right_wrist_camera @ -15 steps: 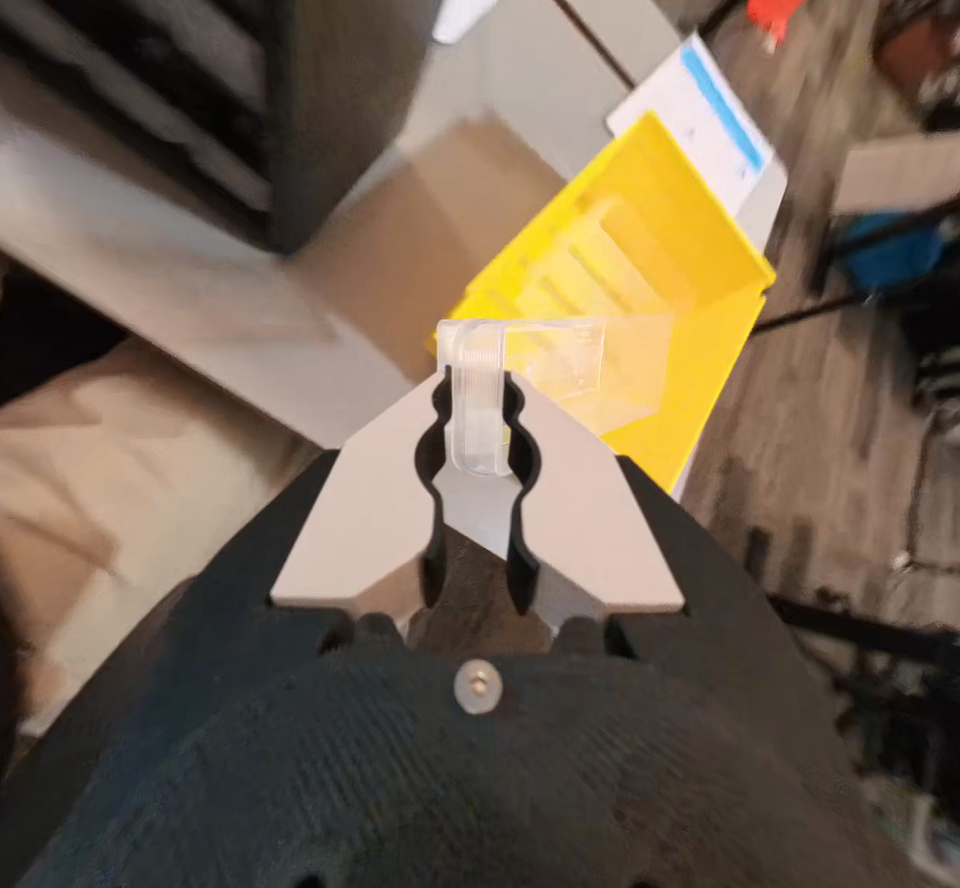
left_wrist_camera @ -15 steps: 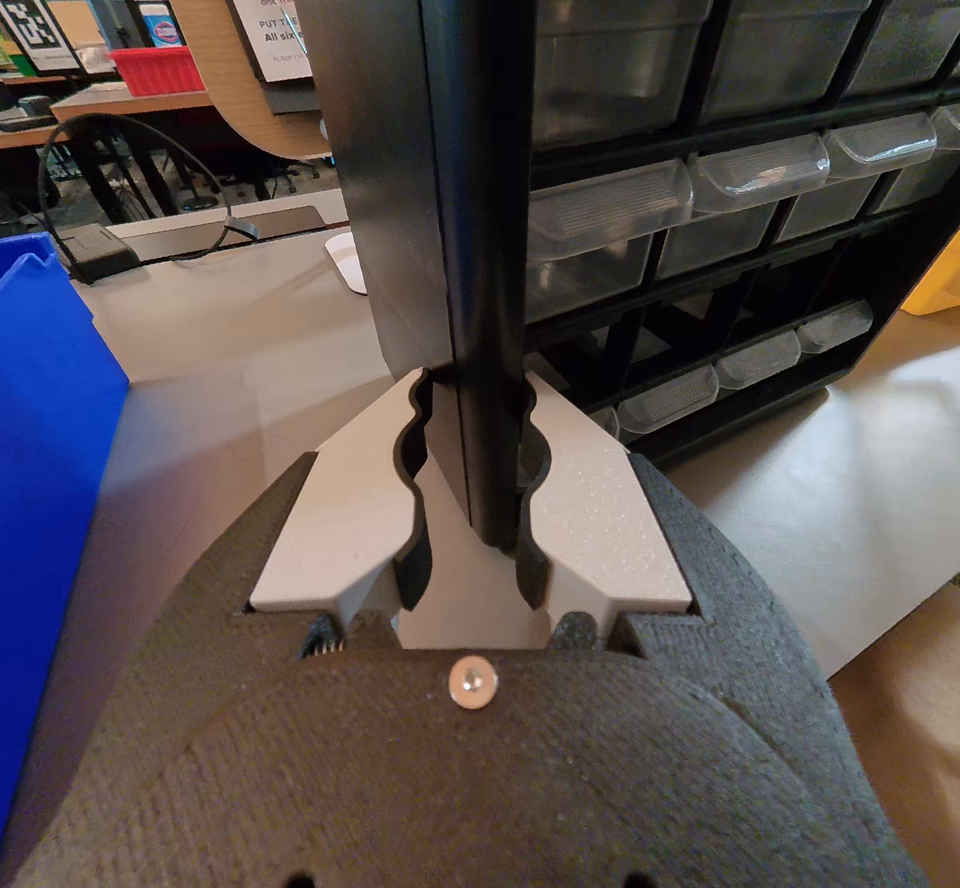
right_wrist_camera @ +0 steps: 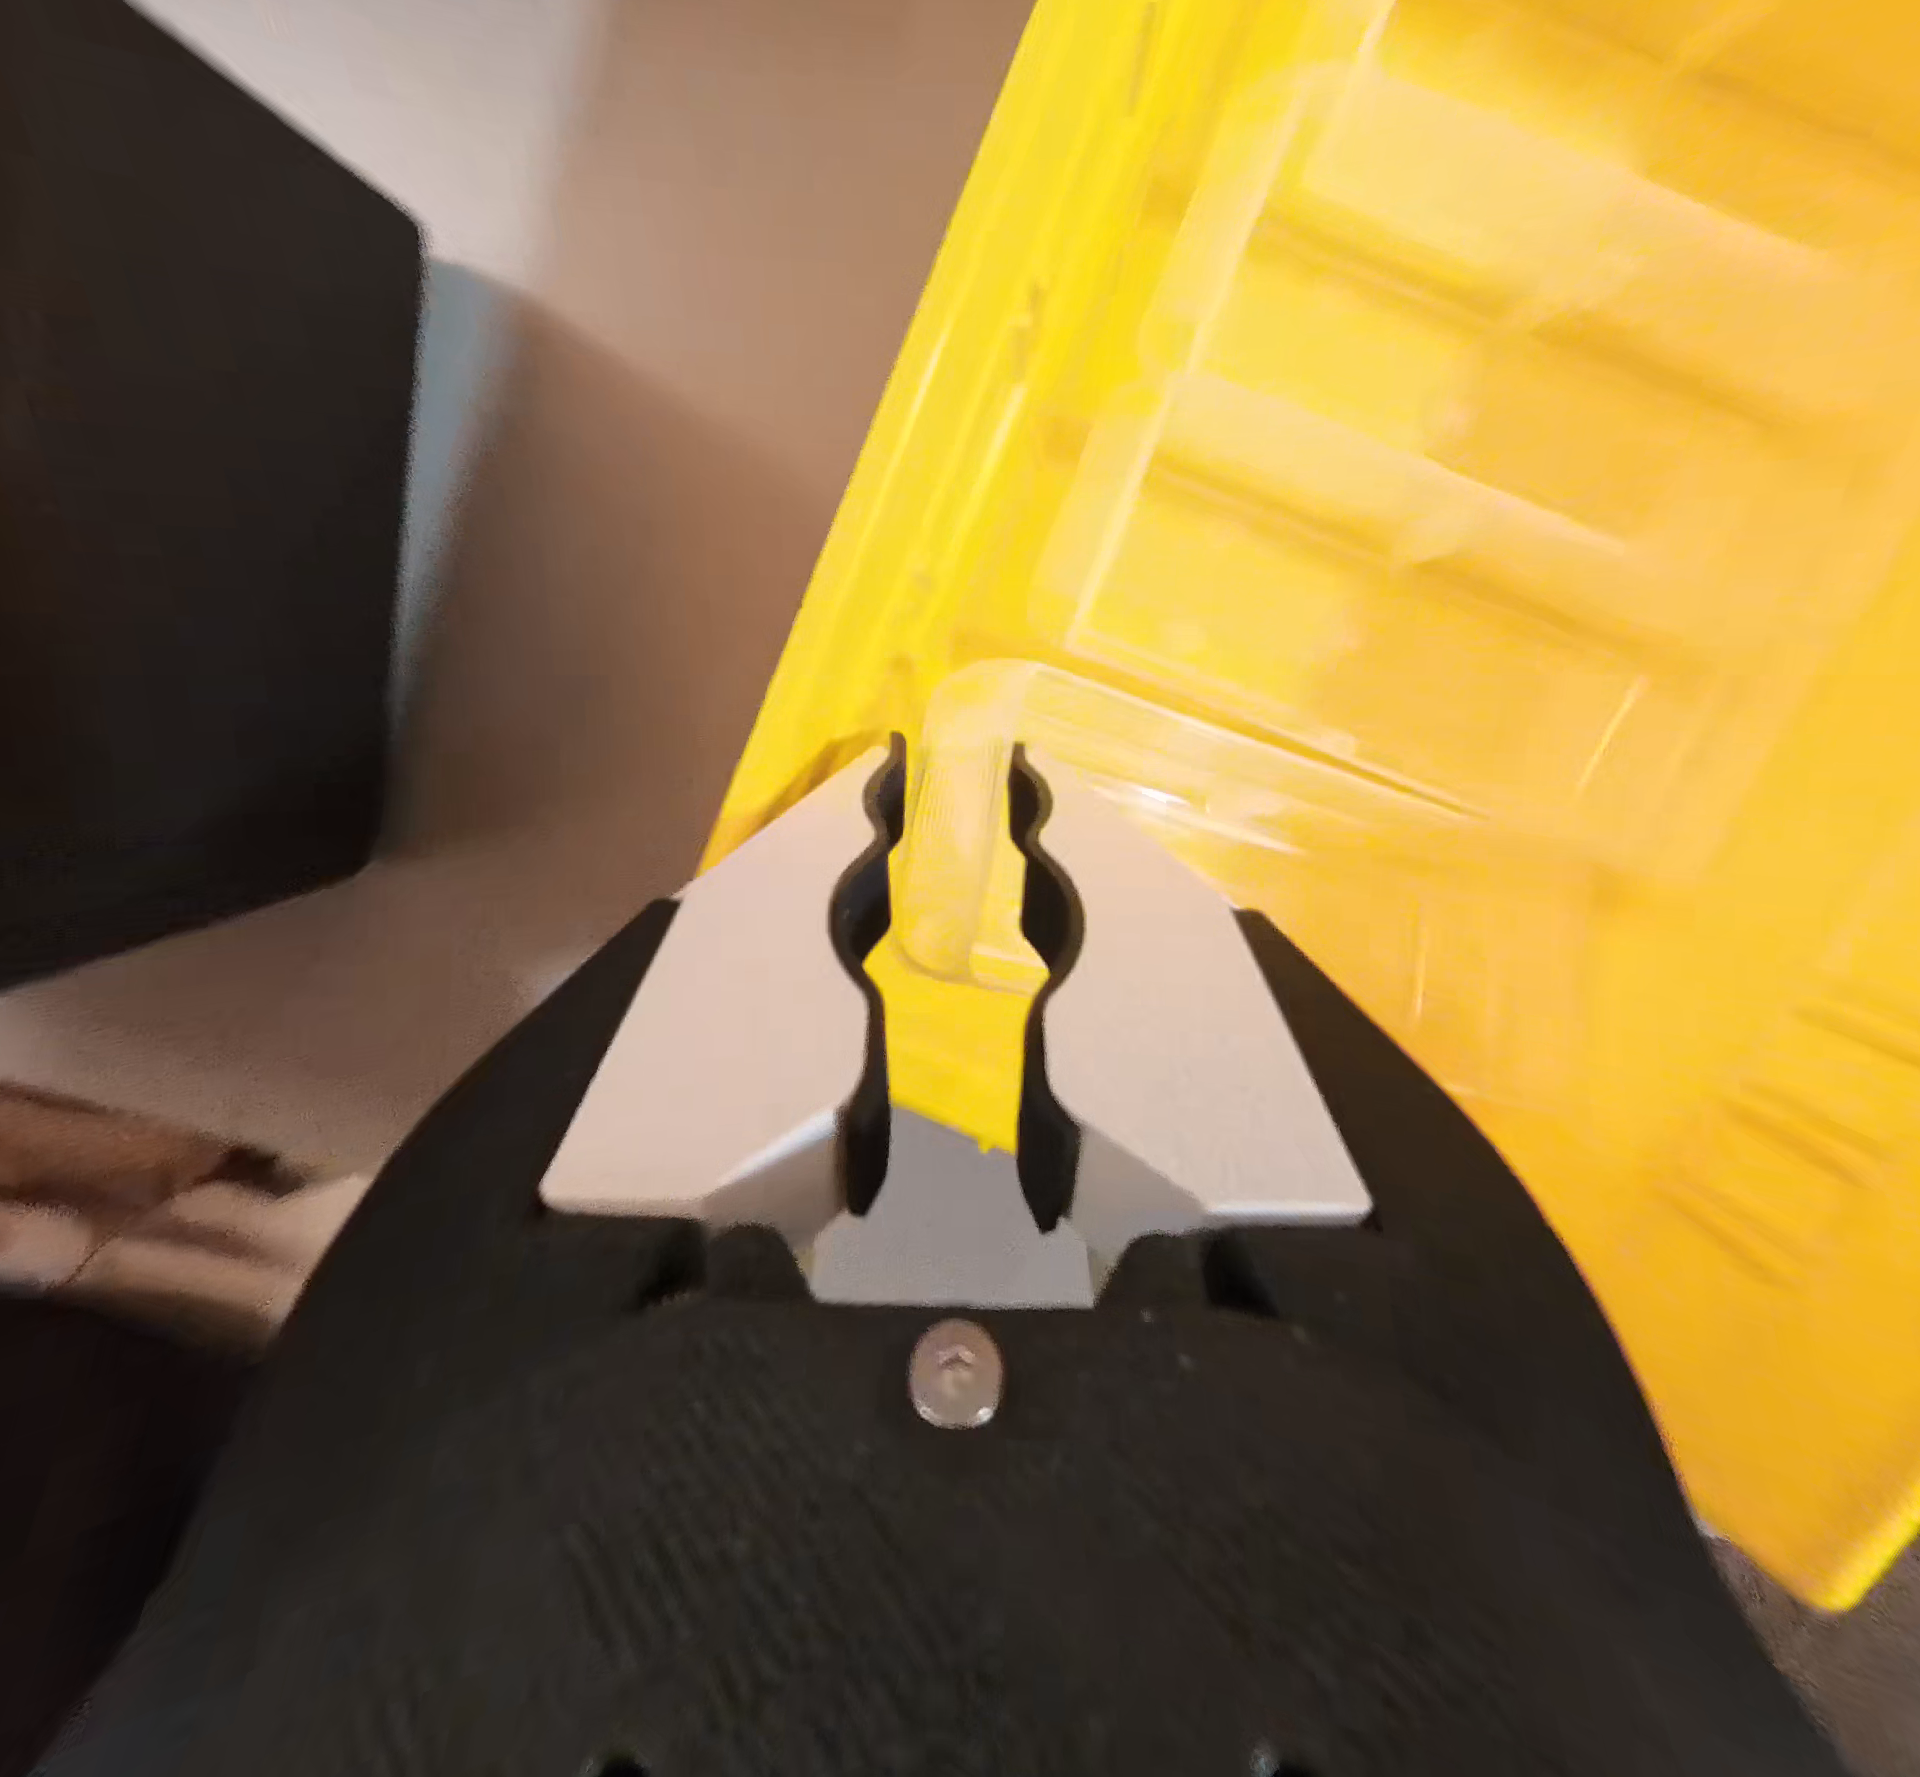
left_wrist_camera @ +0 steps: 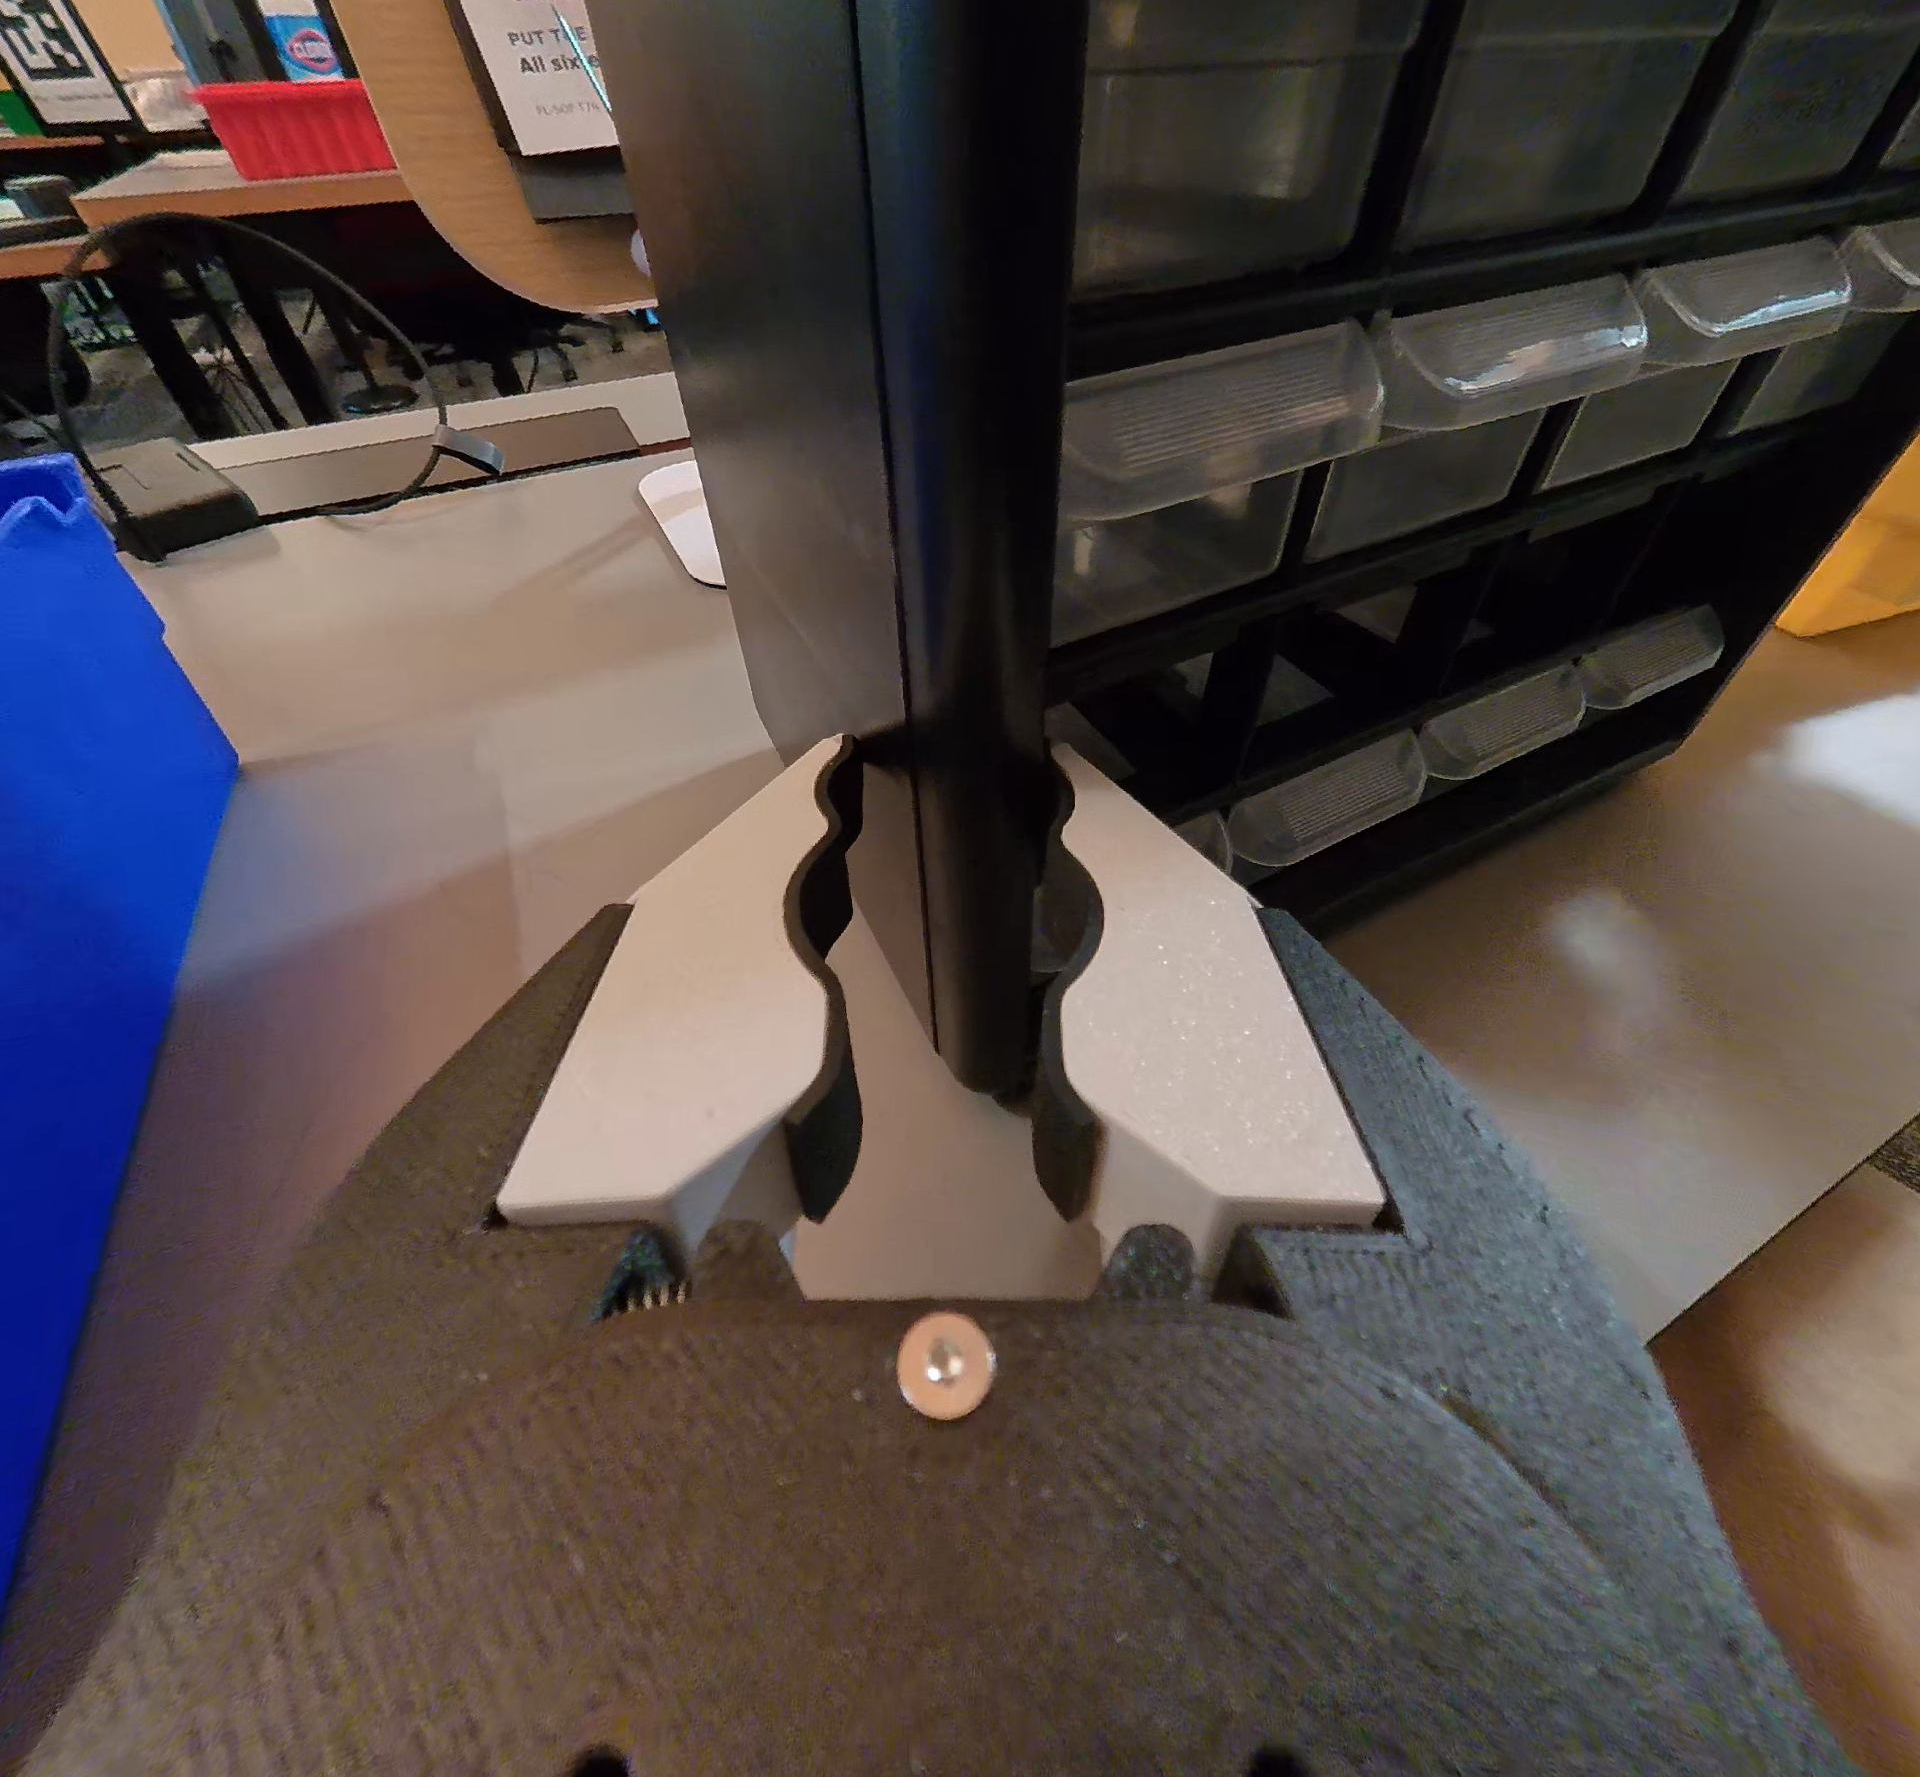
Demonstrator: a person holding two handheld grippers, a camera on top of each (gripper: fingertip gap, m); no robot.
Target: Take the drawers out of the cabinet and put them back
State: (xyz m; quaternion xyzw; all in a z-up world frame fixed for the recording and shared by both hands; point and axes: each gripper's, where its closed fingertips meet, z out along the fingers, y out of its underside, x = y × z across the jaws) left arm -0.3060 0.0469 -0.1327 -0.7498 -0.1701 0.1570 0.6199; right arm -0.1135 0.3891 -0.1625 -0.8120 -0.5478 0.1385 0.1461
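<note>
The black drawer cabinet stands on the table with rows of clear drawers; several slots in a lower row are empty. My left gripper is shut on the cabinet's front left corner post. In the right wrist view my right gripper is shut on the handle of a clear drawer and holds it over the open yellow bin. The cabinet's black side shows at the left of that view.
A blue bin stands at the left of the table. A black box with a cable and a white disc lie behind the cabinet. The yellow bin's corner shows at the cabinet's right.
My right gripper has moved the clear drawer down and forward, close over the yellow bin. My left gripper still clamps the cabinet corner post.
</note>
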